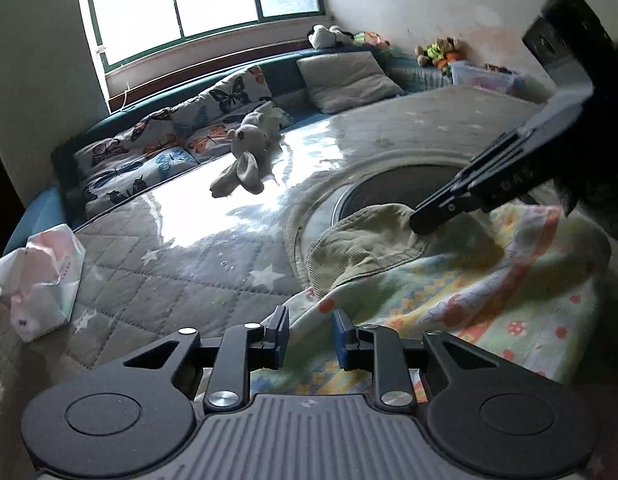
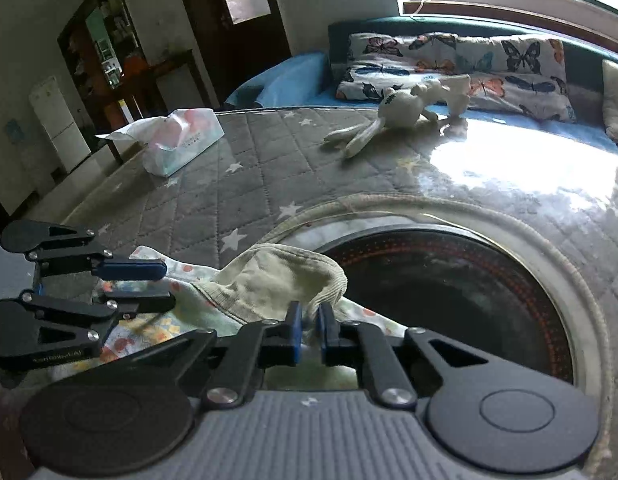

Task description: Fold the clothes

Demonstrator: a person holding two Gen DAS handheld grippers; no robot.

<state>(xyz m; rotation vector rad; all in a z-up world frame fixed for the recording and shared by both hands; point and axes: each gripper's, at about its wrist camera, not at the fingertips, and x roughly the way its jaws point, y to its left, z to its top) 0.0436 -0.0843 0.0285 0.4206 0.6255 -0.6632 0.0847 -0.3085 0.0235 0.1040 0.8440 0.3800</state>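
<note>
A beige corduroy garment point(image 1: 365, 240) lies on a pastel printed cloth point(image 1: 489, 292), on the grey star-quilted surface point(image 1: 189, 276). In the right wrist view my right gripper point(image 2: 309, 320) is shut on the beige garment's point(image 2: 277, 276) near edge. From the left wrist view its tip point(image 1: 423, 222) rests at that garment's right side. My left gripper point(image 1: 309, 334) stands with its pads apart over the printed cloth's left edge. Cloth lies between the pads, but they do not press on it. In the right wrist view it point(image 2: 149, 284) is at the left.
A round dark pit point(image 2: 449, 292) with a pale rim opens just beyond the clothes. A plush rabbit point(image 1: 249, 152) and a tissue pack point(image 1: 41, 280) lie farther off on the quilt. Butterfly pillows point(image 2: 461, 64) line the back under the window.
</note>
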